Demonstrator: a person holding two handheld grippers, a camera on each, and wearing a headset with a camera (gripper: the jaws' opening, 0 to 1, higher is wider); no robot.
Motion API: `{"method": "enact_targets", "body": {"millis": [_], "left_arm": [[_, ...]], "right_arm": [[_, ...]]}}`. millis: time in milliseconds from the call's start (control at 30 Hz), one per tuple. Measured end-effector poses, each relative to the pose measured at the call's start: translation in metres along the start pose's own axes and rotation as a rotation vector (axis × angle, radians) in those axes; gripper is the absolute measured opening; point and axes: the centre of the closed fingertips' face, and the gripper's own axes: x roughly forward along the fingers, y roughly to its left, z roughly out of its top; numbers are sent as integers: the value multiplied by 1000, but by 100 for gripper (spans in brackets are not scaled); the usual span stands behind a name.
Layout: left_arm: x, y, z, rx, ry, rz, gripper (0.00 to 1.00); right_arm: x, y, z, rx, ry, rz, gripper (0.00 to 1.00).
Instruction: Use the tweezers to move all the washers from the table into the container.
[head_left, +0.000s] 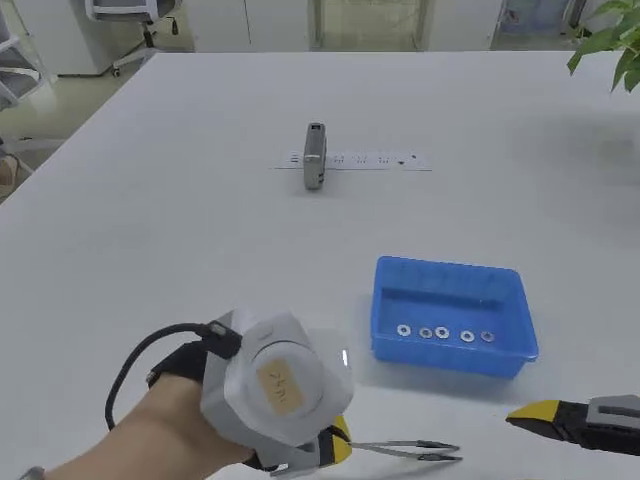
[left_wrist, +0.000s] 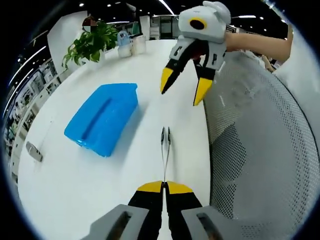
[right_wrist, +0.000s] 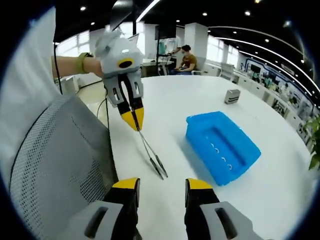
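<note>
On the left, the left gripper (left_wrist: 164, 186) pinches the tweezers (head_left: 410, 450) tight, then five washers (head_left: 442, 332) sit in a row inside the blue container (head_left: 450, 270), and the right gripper (right_wrist: 162, 182) has its jaws wide apart, holding nothing.

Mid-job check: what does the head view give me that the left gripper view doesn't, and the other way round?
Head view adds: five washers in a row inside the blue container, and a white label strip beyond it. Left gripper view adds: the right tool seen whole, its jaws spread open, and a perforated mesh surface on the right. Shared: the left tool shut on the tweezers, the container, and the small grey device.
</note>
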Motion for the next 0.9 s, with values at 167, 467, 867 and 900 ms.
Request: {"method": "enact_targets", "body": {"millis": [167, 467, 867, 900], "left_arm": [[6, -2, -3, 59, 125, 4, 0], [17, 1, 0, 59, 225, 21, 0], [31, -4, -4, 80, 323, -3, 0], [31, -4, -3, 60, 324, 0, 0]], "right_arm": [[-25, -3, 5, 137, -51, -109, 36], [-54, -39, -14, 358, -126, -287, 32], [-81, -54, -13, 361, -193, -271, 34], [-81, -53, -12, 367, -200, -266, 34]]}}
